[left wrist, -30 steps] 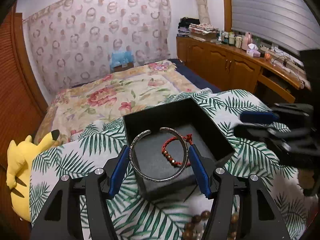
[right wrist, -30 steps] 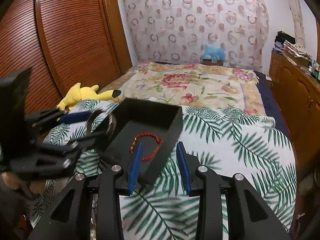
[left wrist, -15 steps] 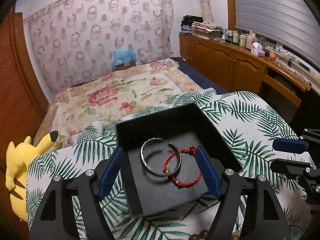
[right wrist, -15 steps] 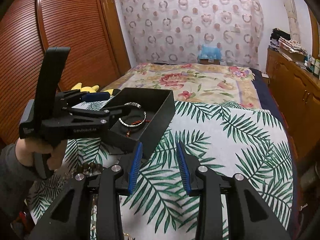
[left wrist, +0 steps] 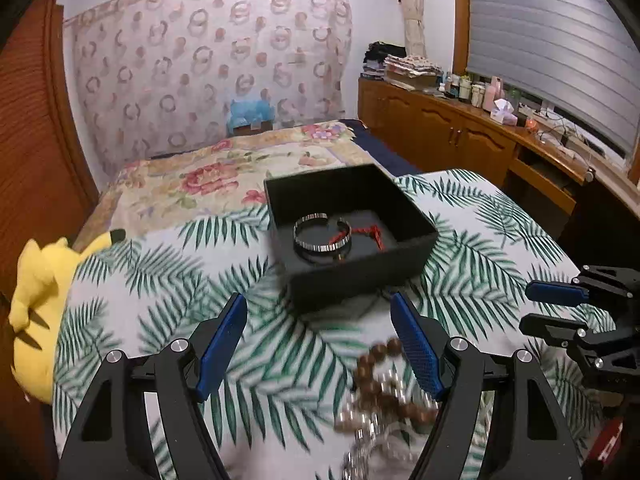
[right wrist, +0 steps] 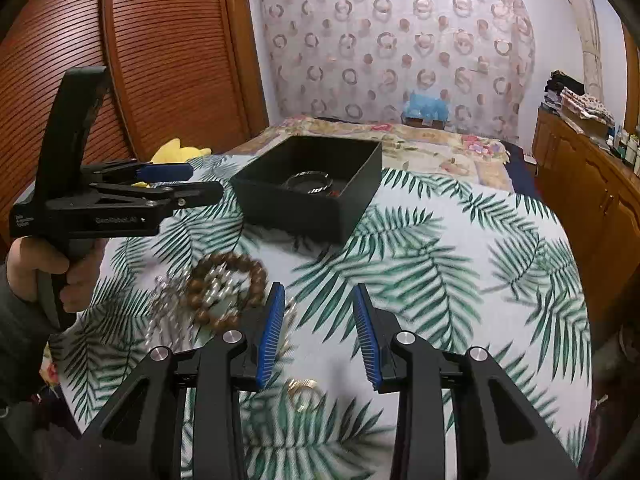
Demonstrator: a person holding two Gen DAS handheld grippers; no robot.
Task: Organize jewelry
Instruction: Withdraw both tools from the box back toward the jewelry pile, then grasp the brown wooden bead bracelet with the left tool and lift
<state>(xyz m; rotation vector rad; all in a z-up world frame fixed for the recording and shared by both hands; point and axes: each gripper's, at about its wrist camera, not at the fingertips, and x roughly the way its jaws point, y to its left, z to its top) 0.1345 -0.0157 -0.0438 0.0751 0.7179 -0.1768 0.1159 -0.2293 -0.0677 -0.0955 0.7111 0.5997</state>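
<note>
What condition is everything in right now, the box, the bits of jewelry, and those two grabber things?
Black box: open, no lid on, resting on the leaf-print cloth.
Silver bangle: lying inside the box.
Red cord bracelet: inside the box, beside the bangle.
Wooden bead bracelet: outside the box, on the cloth.
Gold ring: on the cloth, outside the box.
Left tool: open, holding nothing.
Right tool: open, holding nothing.

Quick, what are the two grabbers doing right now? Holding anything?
Left gripper: jaws open, holding nothing.
Right gripper: jaws open, holding nothing.
</note>
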